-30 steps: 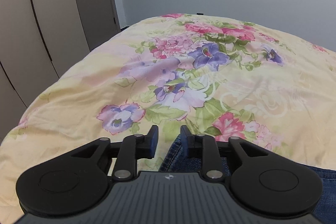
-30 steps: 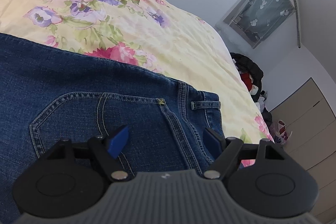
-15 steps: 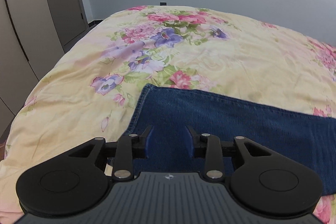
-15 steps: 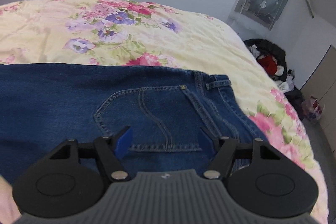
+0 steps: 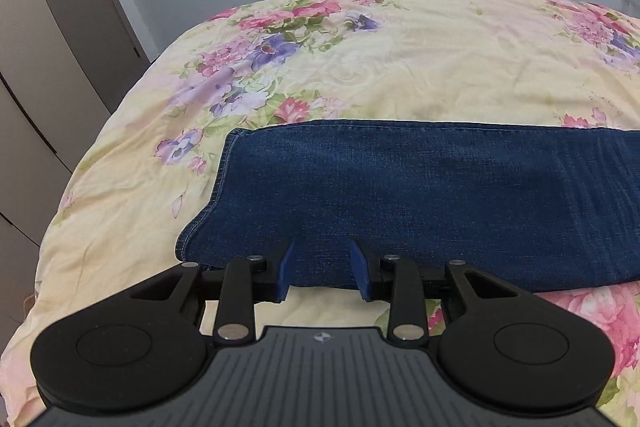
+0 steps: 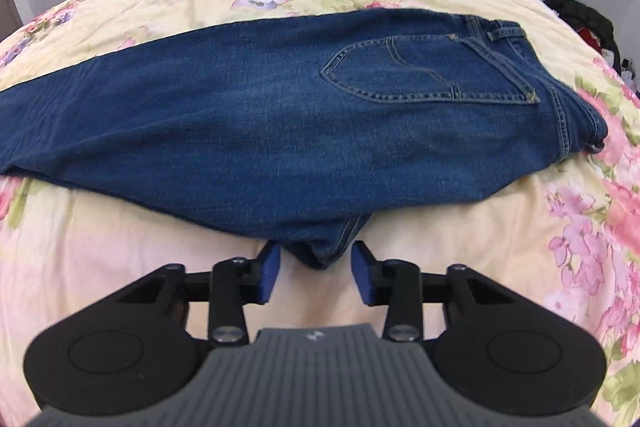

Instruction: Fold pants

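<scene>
Lying lengthwise on the floral bedspread [image 5: 460, 67], the jeans [image 6: 240, 115] are folded leg over leg. Your left claw [image 5: 322, 269] gapes empty at the hem; your right claw [image 6: 314, 273] has just been narrowing, pads clear of the crotch point. Denim is heavy and floppy: pinch all layers at the hem.

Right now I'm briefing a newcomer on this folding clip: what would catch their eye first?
The dark blue denim jeans lie lengthwise across the pale yellow floral bedspread, already folded leg over leg, with the stitched back pocket uppermost at the right end. The left hand-held gripper sits at the hem end, while the right hand-held gripper has just been closing around the crotch point without pressing it yet.
</scene>
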Action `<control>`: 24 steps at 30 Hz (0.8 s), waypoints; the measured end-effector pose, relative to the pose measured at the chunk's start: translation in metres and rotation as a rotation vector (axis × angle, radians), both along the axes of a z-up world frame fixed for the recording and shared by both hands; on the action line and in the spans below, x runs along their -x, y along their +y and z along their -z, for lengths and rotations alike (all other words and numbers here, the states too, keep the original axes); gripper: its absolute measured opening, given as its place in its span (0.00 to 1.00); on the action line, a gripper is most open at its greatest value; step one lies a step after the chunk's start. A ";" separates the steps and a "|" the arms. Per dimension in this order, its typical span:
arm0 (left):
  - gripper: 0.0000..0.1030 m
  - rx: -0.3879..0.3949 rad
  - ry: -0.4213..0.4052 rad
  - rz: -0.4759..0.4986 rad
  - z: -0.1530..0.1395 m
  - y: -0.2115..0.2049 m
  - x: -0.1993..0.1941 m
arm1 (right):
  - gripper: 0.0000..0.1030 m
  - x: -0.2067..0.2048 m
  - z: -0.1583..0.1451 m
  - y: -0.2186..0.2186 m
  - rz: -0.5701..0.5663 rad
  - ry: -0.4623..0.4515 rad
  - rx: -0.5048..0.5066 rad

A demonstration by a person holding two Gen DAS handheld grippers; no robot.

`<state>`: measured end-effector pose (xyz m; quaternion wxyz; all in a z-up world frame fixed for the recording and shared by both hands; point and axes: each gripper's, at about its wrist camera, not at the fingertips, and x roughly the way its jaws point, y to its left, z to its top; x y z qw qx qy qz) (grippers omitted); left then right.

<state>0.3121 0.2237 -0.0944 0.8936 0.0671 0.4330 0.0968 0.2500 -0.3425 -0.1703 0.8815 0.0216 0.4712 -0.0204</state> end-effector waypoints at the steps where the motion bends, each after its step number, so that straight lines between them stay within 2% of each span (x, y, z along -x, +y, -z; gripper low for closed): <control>1: 0.38 0.004 -0.001 0.001 -0.001 -0.001 0.001 | 0.19 -0.002 0.000 0.001 0.000 -0.001 0.008; 2: 0.38 0.005 -0.001 0.002 -0.001 -0.001 0.002 | 0.08 -0.003 -0.001 -0.001 0.005 0.005 0.019; 3: 0.38 0.003 0.001 0.003 -0.001 -0.002 0.003 | 0.05 -0.003 -0.002 -0.002 0.005 0.013 0.005; 9: 0.38 -0.006 0.028 -0.025 0.009 -0.002 0.001 | 0.02 -0.001 0.011 -0.012 0.005 0.093 -0.029; 12: 0.38 -0.003 0.024 -0.027 0.009 -0.002 0.001 | 0.00 0.000 0.005 -0.021 0.016 0.120 -0.081; 15: 0.38 -0.012 0.037 -0.043 0.015 0.000 -0.005 | 0.00 0.007 -0.012 -0.037 0.021 0.075 -0.045; 18: 0.38 -0.027 0.048 -0.071 0.024 0.004 -0.015 | 0.01 -0.006 -0.034 -0.063 0.044 -0.002 -0.029; 20: 0.38 -0.024 0.052 -0.087 0.031 0.006 -0.021 | 0.07 -0.030 -0.043 -0.085 0.080 -0.043 -0.023; 24: 0.38 -0.007 0.047 -0.120 0.040 0.011 -0.033 | 0.08 -0.096 -0.049 -0.127 0.136 -0.107 0.021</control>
